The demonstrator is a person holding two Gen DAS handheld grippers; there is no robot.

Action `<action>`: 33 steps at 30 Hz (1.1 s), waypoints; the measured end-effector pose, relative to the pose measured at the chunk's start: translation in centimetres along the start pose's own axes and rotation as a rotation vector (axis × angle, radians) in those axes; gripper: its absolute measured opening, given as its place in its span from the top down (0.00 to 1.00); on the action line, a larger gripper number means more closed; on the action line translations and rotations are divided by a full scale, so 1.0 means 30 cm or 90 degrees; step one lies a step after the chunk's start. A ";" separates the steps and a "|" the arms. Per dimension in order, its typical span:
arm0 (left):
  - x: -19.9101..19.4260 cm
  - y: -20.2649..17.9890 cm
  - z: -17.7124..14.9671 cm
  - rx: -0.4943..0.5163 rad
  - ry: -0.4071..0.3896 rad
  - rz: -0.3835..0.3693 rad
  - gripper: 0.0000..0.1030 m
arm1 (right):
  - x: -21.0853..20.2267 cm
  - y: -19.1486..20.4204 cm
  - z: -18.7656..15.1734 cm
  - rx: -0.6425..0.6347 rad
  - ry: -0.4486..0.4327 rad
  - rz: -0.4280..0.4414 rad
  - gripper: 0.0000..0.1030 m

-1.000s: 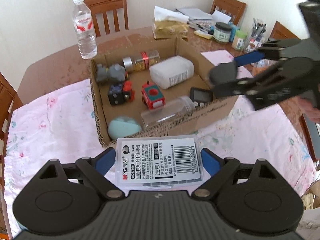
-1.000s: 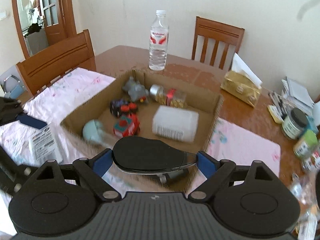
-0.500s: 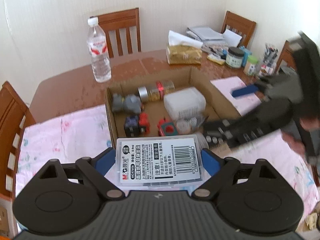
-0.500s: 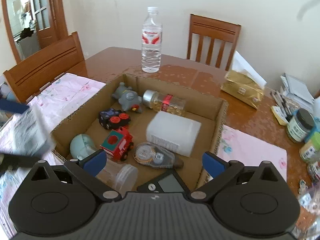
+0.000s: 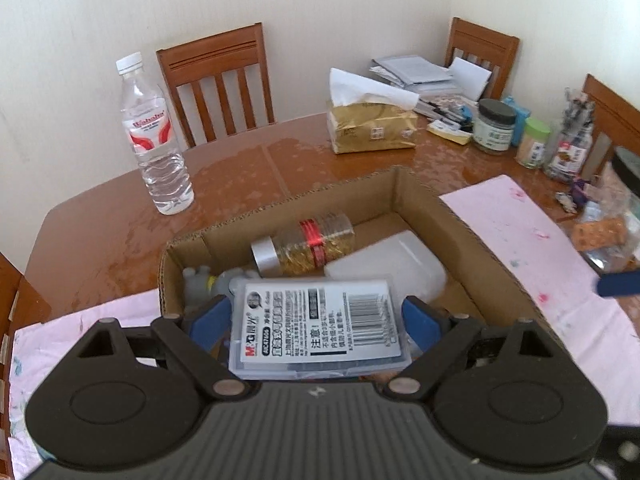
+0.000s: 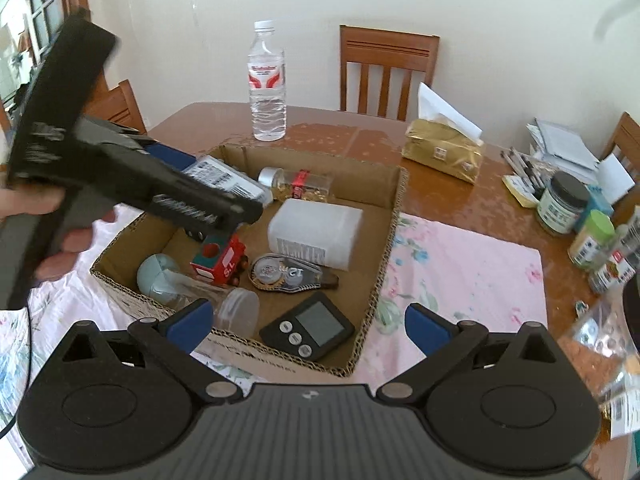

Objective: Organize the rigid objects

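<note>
Left gripper (image 5: 316, 320) clamping labelled case (image 5: 318, 326) crosswise, long axis side-to-side, over cardboard box (image 5: 460, 220); right gripper (image 6: 308, 320) spread wide, holding nothing

I've got the left gripper (image 5: 318, 320) clamped on the clear labelled case (image 5: 320, 330) — held above the cardboard box (image 5: 460, 220), over a silver-capped jar (image 5: 304, 242) and white container (image 5: 388, 268) — water bottle (image 5: 154, 140) upright on the tabletop (image 5: 100, 224).
</note>
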State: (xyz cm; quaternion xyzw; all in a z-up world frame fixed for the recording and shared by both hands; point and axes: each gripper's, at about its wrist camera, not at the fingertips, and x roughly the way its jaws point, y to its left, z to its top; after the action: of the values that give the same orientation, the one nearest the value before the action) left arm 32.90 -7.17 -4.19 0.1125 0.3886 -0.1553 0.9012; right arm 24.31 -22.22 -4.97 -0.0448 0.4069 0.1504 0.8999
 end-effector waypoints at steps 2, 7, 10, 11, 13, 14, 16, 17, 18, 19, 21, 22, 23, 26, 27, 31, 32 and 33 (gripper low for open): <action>-0.004 -0.001 -0.002 0.007 -0.017 0.013 0.09 | -0.007 -0.005 -0.003 0.006 0.000 -0.001 0.00; -0.082 0.016 -0.022 -0.020 -0.048 0.039 0.03 | -0.005 -0.009 0.002 0.024 0.016 -0.008 0.00; -0.140 0.031 -0.039 -0.042 -0.042 0.060 0.03 | 0.006 -0.007 0.016 0.047 0.040 -0.022 0.00; -0.162 0.032 -0.049 -0.051 -0.030 0.077 0.03 | 0.010 -0.006 0.020 0.055 0.048 -0.029 0.00; -0.206 0.031 -0.076 -0.071 -0.013 0.102 0.03 | 0.023 0.000 0.030 0.072 0.073 -0.047 0.00; -0.222 0.030 -0.088 -0.082 -0.004 0.110 0.03 | 0.028 0.004 0.034 0.082 0.086 -0.058 0.00; -0.260 0.028 -0.117 -0.113 0.014 0.115 0.03 | 0.035 0.014 0.040 0.096 0.111 -0.073 0.00; -0.277 0.026 -0.130 -0.127 0.024 0.115 0.03 | 0.034 0.018 0.043 0.100 0.116 -0.077 0.00; -0.292 0.027 -0.140 -0.136 0.030 0.114 0.03 | 0.030 0.024 0.046 0.104 0.120 -0.080 0.00; -0.310 0.023 -0.151 -0.142 0.038 0.112 0.03 | 0.025 0.032 0.050 0.107 0.122 -0.082 0.00; -0.332 0.017 -0.163 -0.142 0.049 0.115 0.03 | 0.012 0.049 0.058 0.108 0.125 -0.089 0.00; -0.344 0.013 -0.167 -0.141 0.053 0.118 0.03 | 0.004 0.057 0.063 0.107 0.124 -0.095 0.00; -0.355 0.010 -0.170 -0.139 0.055 0.119 0.03 | -0.004 0.065 0.067 0.106 0.123 -0.100 0.00; -0.381 0.004 -0.175 -0.140 0.057 0.125 0.03 | -0.029 0.082 0.074 0.109 0.122 -0.111 0.00; -0.389 0.003 -0.174 -0.142 0.058 0.125 0.03 | -0.038 0.087 0.076 0.111 0.120 -0.114 0.00; -0.411 0.008 -0.181 -0.153 0.060 0.125 0.03 | -0.066 0.102 0.079 0.119 0.115 -0.117 0.00; -0.414 0.010 -0.183 -0.155 0.060 0.123 0.03 | -0.069 0.105 0.079 0.120 0.114 -0.117 0.00; -0.417 0.010 -0.184 -0.157 0.060 0.122 0.03 | -0.073 0.109 0.080 0.121 0.114 -0.117 0.00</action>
State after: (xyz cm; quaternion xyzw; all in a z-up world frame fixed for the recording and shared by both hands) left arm 21.21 -2.71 1.31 0.0449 0.4340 -0.0141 0.8997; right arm 23.65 -19.15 -1.61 -0.0098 0.4918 0.0240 0.8703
